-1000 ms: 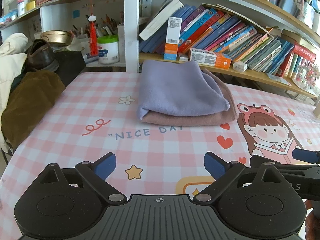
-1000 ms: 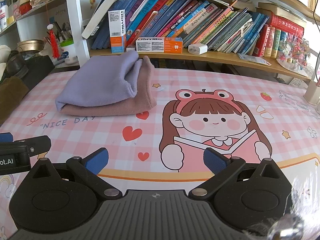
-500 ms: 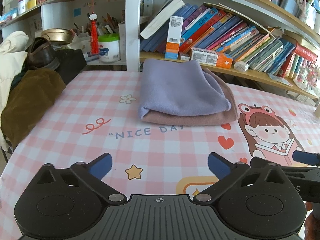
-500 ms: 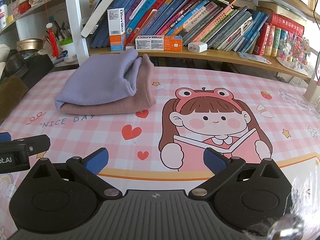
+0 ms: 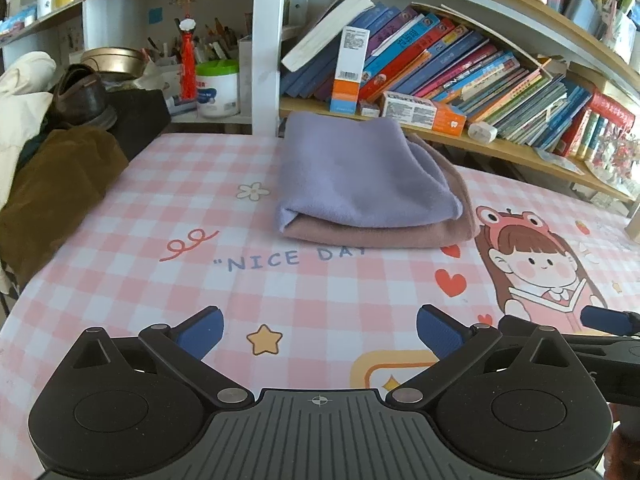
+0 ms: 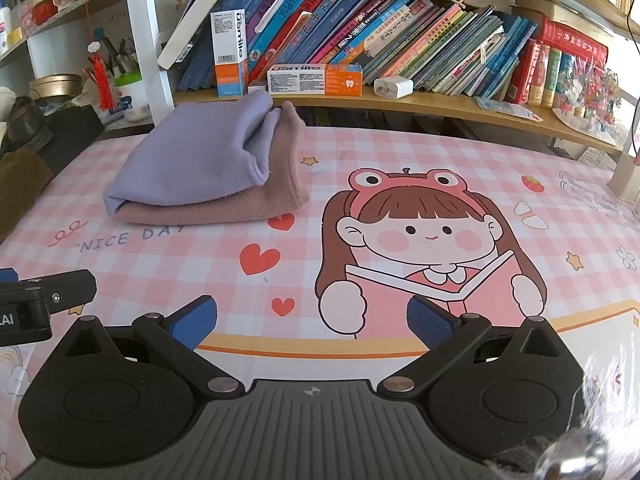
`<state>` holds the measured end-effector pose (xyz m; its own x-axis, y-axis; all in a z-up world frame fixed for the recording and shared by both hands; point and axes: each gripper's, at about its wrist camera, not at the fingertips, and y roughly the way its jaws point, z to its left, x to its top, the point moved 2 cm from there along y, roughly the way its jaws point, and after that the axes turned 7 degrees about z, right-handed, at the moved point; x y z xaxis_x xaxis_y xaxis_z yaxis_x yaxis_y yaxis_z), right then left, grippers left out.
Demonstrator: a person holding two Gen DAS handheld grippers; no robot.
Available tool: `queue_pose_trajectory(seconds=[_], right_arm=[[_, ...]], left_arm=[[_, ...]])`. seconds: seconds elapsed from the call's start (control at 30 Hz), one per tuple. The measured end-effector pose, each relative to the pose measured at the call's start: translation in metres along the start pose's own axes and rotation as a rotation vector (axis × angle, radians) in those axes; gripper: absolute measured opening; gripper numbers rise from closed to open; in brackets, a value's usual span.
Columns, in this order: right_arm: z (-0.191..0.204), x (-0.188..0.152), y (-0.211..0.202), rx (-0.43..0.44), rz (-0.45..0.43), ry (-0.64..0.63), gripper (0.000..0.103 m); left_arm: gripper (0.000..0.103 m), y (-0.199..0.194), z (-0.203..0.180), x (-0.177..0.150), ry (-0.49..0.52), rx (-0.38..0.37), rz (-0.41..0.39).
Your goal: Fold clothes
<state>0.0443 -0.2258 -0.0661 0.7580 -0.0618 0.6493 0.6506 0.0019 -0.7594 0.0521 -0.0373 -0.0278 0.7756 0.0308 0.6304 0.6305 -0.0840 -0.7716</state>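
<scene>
On the far side of the pink checked tablecloth [image 5: 132, 248], close to the bookshelf [image 6: 400, 98], a lilac cloth [image 5: 352, 172] lies folded on top of a dusty-pink cloth [image 5: 384, 234], the two making one tidy stack whose front edge just touches the printed words "NICE DAY". Judging from this, the folding step seems finished, or the work stands between two pieces (no unfolded garment lies on the cloth-covered table in either view). A brown garment [image 5: 52, 184] is heaped at the left edge of the table; if it belongs to the task, the next move would call for reaching there and spreading it flat on the free space in front, but this is only my guess. Both grippers hang above the near part of the table, tilted down toward it and well apart from the stack. The left gripper [image 5: 319, 330] has its blue pads spread wide with nothing between them, only the star print below. The right gripper [image 6: 312, 318] is also wide and holds nothing. They stand side by side, and each one shows at the edge of the other's view.
</scene>
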Motion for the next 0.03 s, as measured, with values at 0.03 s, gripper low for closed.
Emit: queue_pose_trajectory(seconds=[0.03], right_arm=[[-0.0003,-0.0001,0.0005,0.000,0.001,0.001,0.102]], left_arm=[[0.103,0.0004,-0.0004,0.0001,0.002,-0.001,0.000]])
